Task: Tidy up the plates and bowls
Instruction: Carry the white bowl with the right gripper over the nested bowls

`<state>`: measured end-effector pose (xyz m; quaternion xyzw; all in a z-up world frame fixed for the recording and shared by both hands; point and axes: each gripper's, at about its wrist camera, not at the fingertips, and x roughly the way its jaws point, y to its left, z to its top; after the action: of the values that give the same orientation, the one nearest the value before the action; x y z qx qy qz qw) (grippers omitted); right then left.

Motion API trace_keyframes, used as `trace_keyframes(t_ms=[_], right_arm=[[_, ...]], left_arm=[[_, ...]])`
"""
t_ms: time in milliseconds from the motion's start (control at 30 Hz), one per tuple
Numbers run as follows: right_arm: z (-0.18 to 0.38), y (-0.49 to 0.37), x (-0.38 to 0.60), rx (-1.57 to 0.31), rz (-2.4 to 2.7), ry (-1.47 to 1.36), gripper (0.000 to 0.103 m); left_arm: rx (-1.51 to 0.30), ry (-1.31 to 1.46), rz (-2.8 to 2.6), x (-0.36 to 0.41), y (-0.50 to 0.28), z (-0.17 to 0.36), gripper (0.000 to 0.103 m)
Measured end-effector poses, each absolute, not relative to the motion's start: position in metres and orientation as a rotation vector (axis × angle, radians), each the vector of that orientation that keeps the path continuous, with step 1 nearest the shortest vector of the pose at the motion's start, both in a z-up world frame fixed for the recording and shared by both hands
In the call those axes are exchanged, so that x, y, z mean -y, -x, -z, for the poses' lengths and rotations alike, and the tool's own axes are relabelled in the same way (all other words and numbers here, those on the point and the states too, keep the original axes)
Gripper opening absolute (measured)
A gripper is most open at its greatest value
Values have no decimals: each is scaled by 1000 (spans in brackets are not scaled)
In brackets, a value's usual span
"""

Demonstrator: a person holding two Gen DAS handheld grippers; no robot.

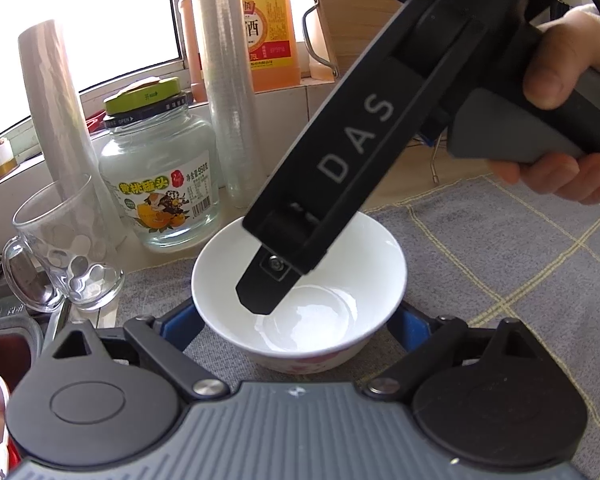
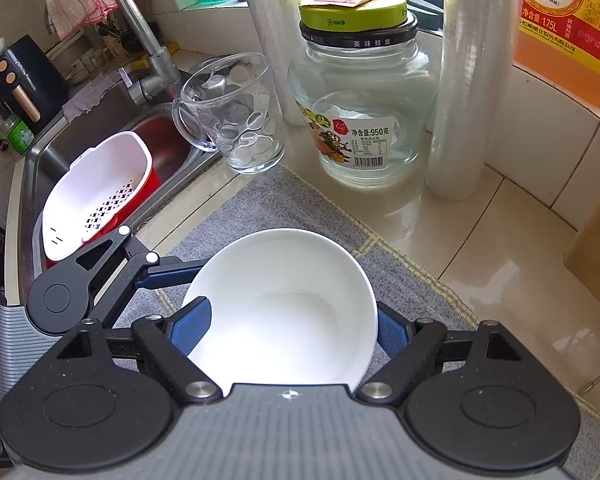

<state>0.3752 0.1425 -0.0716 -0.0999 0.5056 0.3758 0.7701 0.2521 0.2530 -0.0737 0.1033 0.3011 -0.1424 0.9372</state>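
White bowl (image 2: 284, 312) between both grippers' jaws on grey mat (image 2: 260, 204); right gripper (image 2: 288, 330) pads squeeze rim, left gripper (image 1: 296, 320) spread wide alongside; no plates visible, stacking not begun

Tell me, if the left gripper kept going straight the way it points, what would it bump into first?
Most likely the white bowl. It sits right between the left gripper's blue fingers, close in front. The right gripper's finger dipping into the bowl is in that line too, just beyond the near wall.

Two close wrist views, both angled down onto one white bowl (image 1: 298, 292) (right steeper)
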Motion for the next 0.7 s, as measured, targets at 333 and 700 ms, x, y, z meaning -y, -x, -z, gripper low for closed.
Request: trace_keyframes(t_ms=[333,700], right_arm=[[58,-355,-130,-1108,-816,202,89],[36,-318,-116,-1104,-830,203,90]], left_arm=[[-631,-219,312,-242,-235,60,96],[-634,-235,344,-230,-203,42,96]])
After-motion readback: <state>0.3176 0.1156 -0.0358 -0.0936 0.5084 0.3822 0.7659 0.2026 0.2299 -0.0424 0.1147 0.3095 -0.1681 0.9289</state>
